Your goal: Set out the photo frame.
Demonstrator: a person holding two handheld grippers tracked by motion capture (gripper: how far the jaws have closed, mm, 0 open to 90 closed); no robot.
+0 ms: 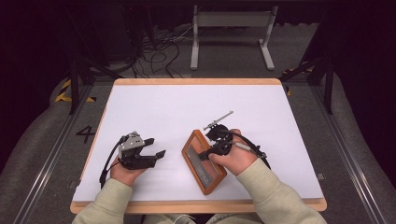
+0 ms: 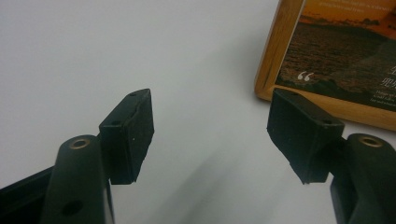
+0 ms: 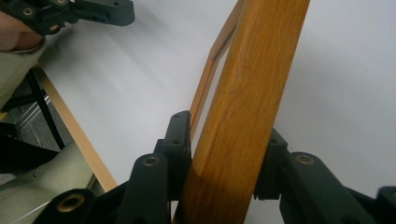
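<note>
A wooden frame (image 1: 204, 161) lies on the white tabletop (image 1: 154, 107), toward the near edge and right of the middle, turned at a slant. It is the one thing here that holds something: behind its front sits a printed picture (image 2: 345, 56) of a dark, rippled stretch under an orange sky. In the left claw view the print carries a white opening quotation mark and a few lines of small white writing at the right edge, too small and cut off to read.

The right claw (image 1: 211, 150) is on the frame's right long side. In the right claw view the wooden rail (image 3: 243, 121) runs up between the two black jaws, with a pad on each side of it; the left pad lies against the wood and the right pad meets its other face, so the claw grips the frame at a narrow setting. The frame's inner edge and the tabletop show past the rail.

The left claw (image 1: 156, 150) rests on the tabletop well to the left of the frame, held in the person's hand, pointing toward it. Its jaws stand wide apart with only bare white tabletop between them, and the frame's near corner (image 2: 271, 84) sits just beyond the right jaw, not touching.

A thin metal rod (image 1: 218, 120) lies on the tabletop just beyond the right claw.
</note>
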